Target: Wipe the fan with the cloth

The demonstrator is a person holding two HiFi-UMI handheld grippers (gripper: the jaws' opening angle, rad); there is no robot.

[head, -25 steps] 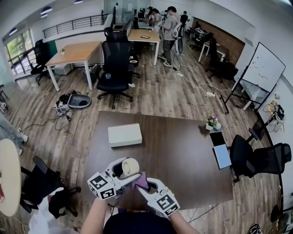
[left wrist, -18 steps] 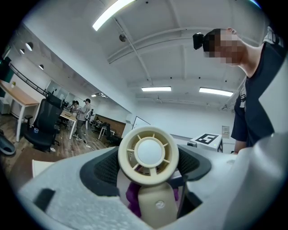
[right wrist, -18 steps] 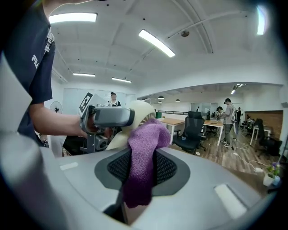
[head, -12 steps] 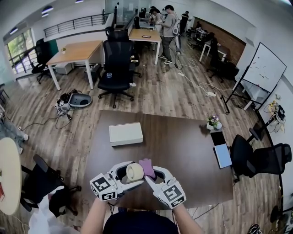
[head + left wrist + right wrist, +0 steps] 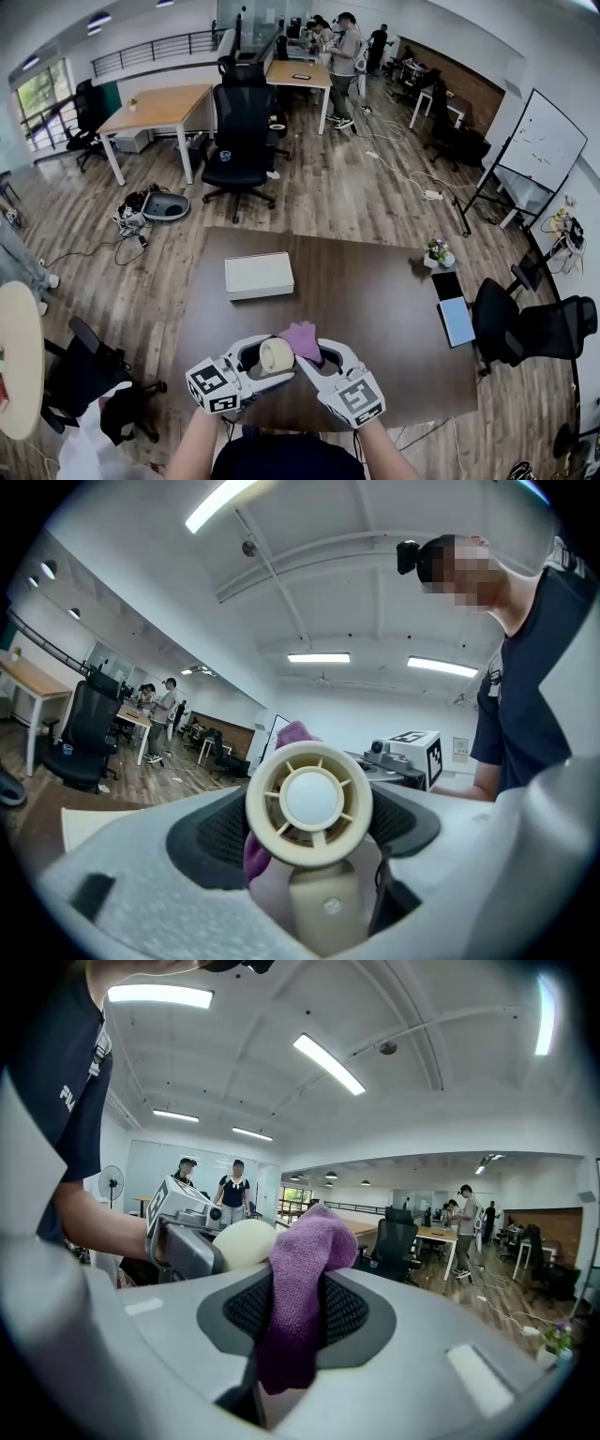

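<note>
A small cream hand fan (image 5: 275, 354) is held above the near edge of the brown table (image 5: 394, 328), with my left gripper (image 5: 255, 364) shut on its handle. In the left gripper view the round fan head (image 5: 309, 803) faces the camera, its stem between the jaws of the left gripper (image 5: 317, 874). My right gripper (image 5: 322, 360) is shut on a purple cloth (image 5: 303, 339), which touches the right side of the fan head. In the right gripper view the cloth (image 5: 305, 1279) hangs from the right gripper (image 5: 295, 1321), with the fan (image 5: 246, 1241) just behind it on the left.
A white box (image 5: 257, 275) lies on the table's far left part. A tablet (image 5: 455, 319) and a small potted plant (image 5: 435, 250) are at its right edge. Black office chairs (image 5: 530, 328) stand around, and people are at the far desks.
My right gripper has risen and carried the purple cloth from below the fan head up to its right side. The left gripper with the fan has shifted a little.
</note>
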